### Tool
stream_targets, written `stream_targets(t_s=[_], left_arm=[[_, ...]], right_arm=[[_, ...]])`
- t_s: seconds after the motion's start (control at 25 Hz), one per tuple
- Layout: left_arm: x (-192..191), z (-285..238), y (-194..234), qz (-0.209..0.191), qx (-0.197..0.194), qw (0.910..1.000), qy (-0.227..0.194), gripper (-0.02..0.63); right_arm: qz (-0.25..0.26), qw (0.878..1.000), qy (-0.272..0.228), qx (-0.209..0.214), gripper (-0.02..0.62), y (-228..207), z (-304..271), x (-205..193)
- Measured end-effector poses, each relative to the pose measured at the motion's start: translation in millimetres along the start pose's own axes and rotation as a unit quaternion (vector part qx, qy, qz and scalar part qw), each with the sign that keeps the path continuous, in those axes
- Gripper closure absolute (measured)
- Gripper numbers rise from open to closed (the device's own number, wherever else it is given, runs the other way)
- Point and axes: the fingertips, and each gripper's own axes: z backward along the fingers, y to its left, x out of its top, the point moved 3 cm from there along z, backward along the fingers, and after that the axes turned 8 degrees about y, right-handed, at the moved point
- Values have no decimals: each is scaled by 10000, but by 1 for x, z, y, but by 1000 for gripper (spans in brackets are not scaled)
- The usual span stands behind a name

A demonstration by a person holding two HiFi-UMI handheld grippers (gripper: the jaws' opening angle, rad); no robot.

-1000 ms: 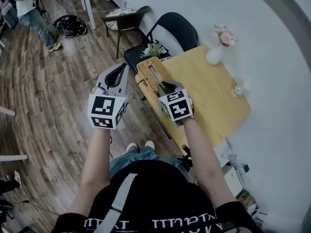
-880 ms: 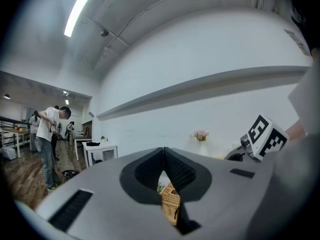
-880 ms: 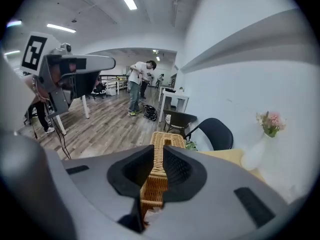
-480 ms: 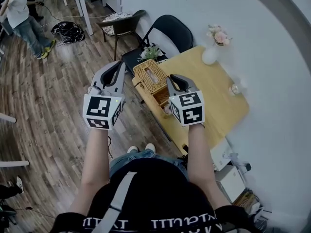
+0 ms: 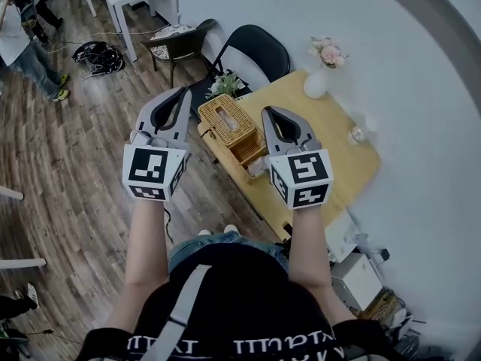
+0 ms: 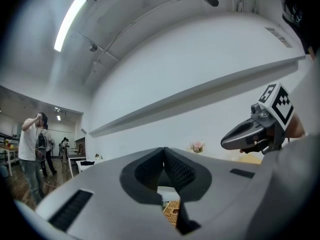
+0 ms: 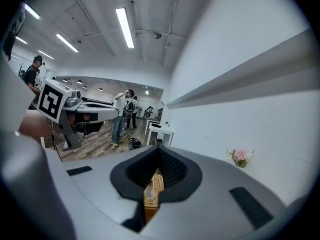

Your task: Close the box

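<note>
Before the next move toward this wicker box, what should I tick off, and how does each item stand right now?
1. Left gripper jaws together with nothing between them: ok.
2. Right gripper jaws have just closed, with nothing gripped: ok.
3. Both grippers apart from the wicker box, held above it on either side: ok.
4. Wicker box fully closed: cannot tell from the head view.
5. Box resting on the table, at its corner nearest the chair: ok.
6. Vase upright and well apart from the box: ok.
</note>
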Motion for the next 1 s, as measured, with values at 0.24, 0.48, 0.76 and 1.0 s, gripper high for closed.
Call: stream_targets(t_s=[0.24, 0.48, 0.76, 1.0], left_arm=[[20, 4, 5, 163, -10, 9993, -336, 594], [23, 3, 5, 114, 26, 9994, -339, 594], [32, 6, 7, 2, 43, 9992, -401, 594], [33, 6, 8, -144, 61, 9992, -376, 594]], right_arm=[[45, 9970, -659, -409, 580, -15, 27, 29], [198, 9940, -894, -598, 580, -25, 36, 37], [151, 9929, -980, -652, 580, -29, 38, 38], [172, 9910, -1098, -750, 580, -33, 42, 47]])
